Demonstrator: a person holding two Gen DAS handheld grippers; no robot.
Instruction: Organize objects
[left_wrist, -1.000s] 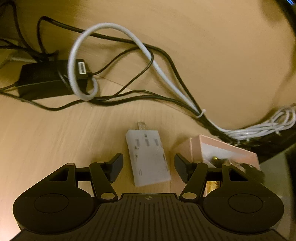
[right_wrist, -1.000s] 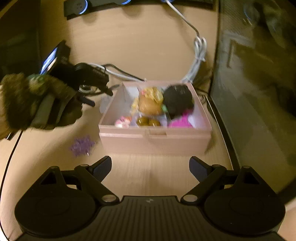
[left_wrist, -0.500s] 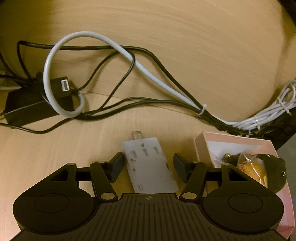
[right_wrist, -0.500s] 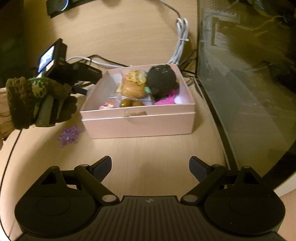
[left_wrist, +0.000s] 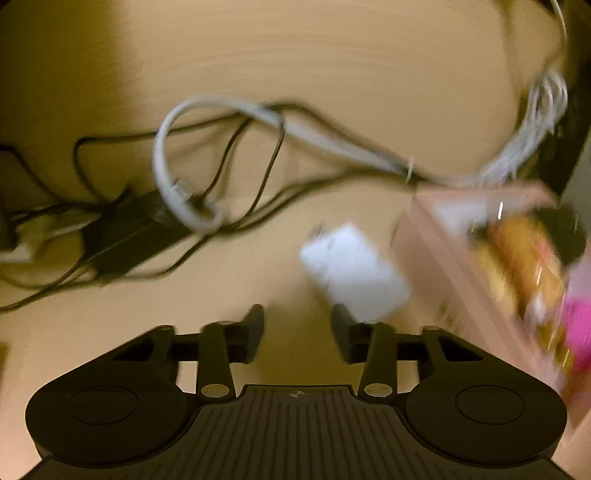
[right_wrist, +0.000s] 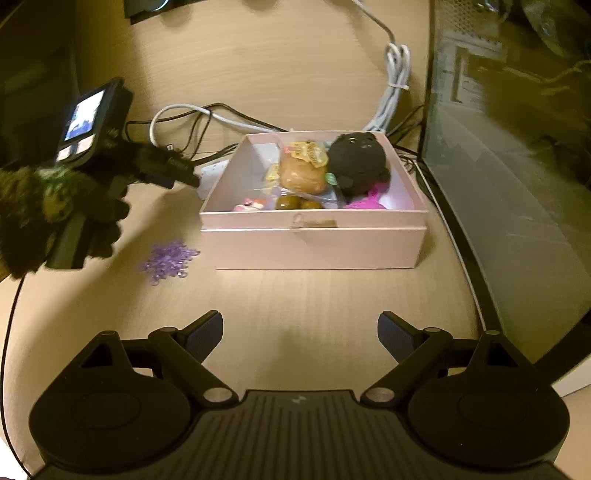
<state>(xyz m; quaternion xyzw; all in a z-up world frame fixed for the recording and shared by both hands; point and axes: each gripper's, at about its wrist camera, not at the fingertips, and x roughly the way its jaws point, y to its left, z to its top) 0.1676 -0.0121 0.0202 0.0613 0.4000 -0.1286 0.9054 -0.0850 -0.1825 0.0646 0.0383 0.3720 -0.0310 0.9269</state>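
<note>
A white USB hub (left_wrist: 354, 271) lies on the wooden desk just left of a pink box (left_wrist: 454, 266). My left gripper (left_wrist: 297, 332) is open and empty, a little short and left of the hub; the view is blurred. In the right wrist view the pink box (right_wrist: 314, 247) holds a black plush (right_wrist: 356, 162), a wrapped bun (right_wrist: 303, 173) and small trinkets. The left gripper (right_wrist: 184, 175) shows there by the box's left wall, with the hub (right_wrist: 212, 173) partly hidden behind it. My right gripper (right_wrist: 300, 334) is open and empty in front of the box.
A purple snowflake trinket (right_wrist: 168, 260) lies on the desk left of the box. Black and white cables (left_wrist: 258, 147) and a black power brick (left_wrist: 129, 236) lie behind the hub. A glass-sided computer case (right_wrist: 509, 184) stands right of the box.
My left gripper has swung left and pulled back, so the hub now lies ahead and to its right instead of between the fingers. My right gripper has shifted slightly.
</note>
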